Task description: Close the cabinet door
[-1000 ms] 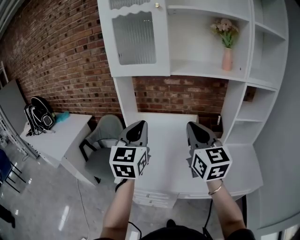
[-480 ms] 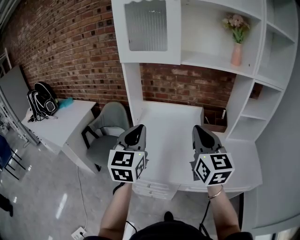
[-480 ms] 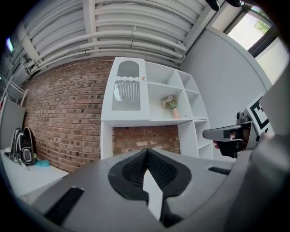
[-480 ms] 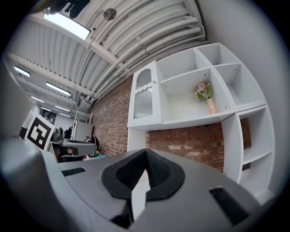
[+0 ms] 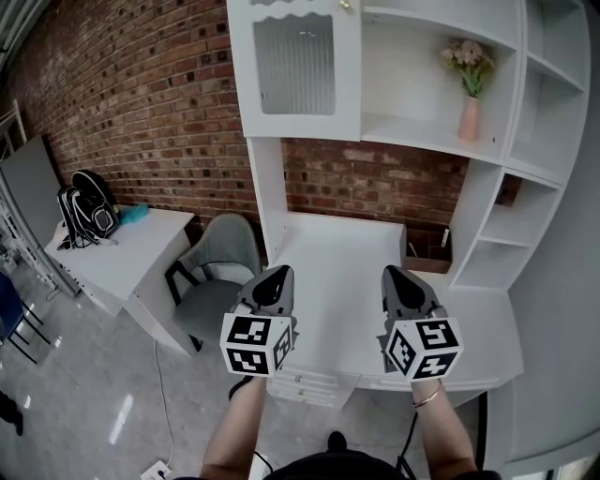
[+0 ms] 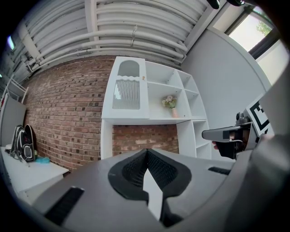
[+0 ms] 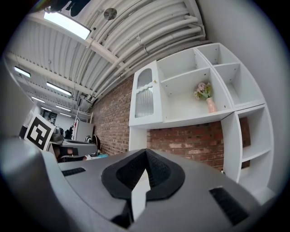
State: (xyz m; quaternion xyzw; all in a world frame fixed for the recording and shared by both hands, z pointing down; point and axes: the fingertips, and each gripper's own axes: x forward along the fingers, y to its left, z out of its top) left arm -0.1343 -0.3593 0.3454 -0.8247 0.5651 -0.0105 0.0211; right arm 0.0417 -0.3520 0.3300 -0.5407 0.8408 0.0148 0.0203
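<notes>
The white cabinet door [image 5: 298,70] with a ribbed glass pane hangs at the top left of the shelf unit, its small knob [image 5: 345,5] at the right edge. It looks flush with the unit's front in the left gripper view [image 6: 128,88] and the right gripper view [image 7: 146,97]. My left gripper [image 5: 277,277] and right gripper [image 5: 396,277] are held side by side over the desk's front edge, well below the door and away from it. Both point level at the unit. The left gripper [image 6: 147,152] and the right gripper [image 7: 146,152] are each shut with nothing between the jaws.
A white desk [image 5: 337,272] with drawers sits under the shelves. A grey chair [image 5: 220,272] stands at its left. A side table [image 5: 122,258] carries a black backpack [image 5: 89,211]. A pink vase of flowers [image 5: 469,112] stands on the open shelf. A brick wall is behind.
Both grippers have sunk a little and sit lower in the head view. The view has shifted, so the shelf unit stands further right. The jaws stay shut.
</notes>
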